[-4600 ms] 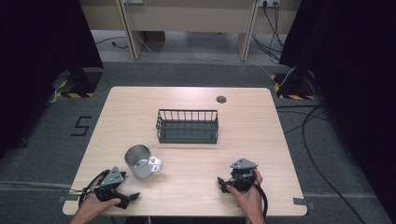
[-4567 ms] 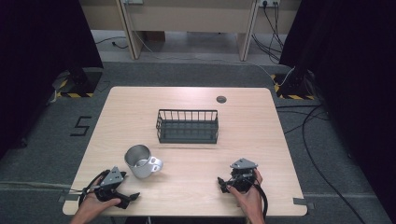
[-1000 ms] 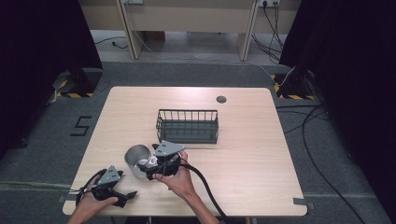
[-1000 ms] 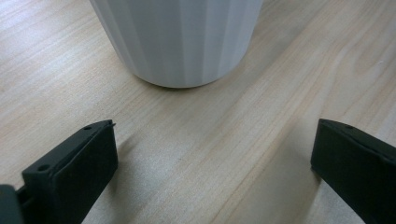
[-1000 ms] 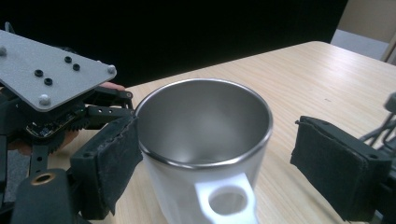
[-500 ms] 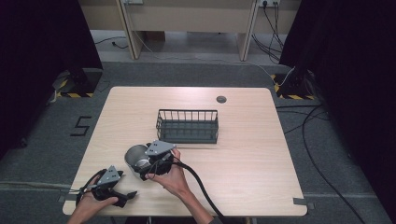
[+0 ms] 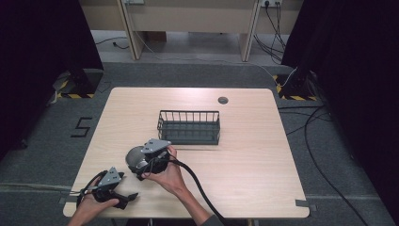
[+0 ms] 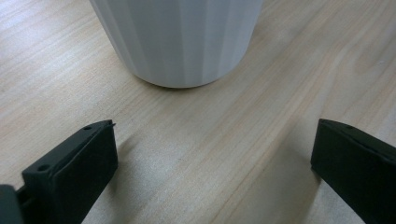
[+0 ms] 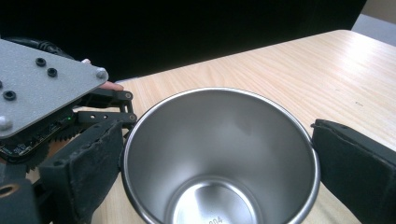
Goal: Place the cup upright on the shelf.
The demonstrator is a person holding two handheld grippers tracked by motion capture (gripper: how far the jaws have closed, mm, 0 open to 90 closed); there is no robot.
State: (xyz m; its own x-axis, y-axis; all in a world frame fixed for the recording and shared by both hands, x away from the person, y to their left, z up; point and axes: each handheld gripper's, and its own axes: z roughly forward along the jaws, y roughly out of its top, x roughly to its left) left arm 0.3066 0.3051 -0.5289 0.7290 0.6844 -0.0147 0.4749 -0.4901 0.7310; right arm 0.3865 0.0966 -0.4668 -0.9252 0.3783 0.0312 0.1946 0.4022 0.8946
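From above, round steel cup (image 7: 135, 158) hidden partly behind right tongs (image 7: 147, 168); seen along those tongs, bare shiny inside (image 9: 219, 163), jaws apart either side of rim. Left tongs (image 8: 210, 158) gaping, cup's wall just ahead on pale wooden worktop (image 8: 280, 70).

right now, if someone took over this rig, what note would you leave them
Right gripper: open, jaws on either side of the metal cup, not yet closed on it; whether they touch the rim is hard to tell.
Left gripper: open, holding nothing, low near the table's front left corner, pointed at the cup's base.
The cup stands upright, mouth up, in front of the black wire basket, which looks empty.
Done: right gripper placed around the cup.
Left: close, lift; probably move it to the basket.
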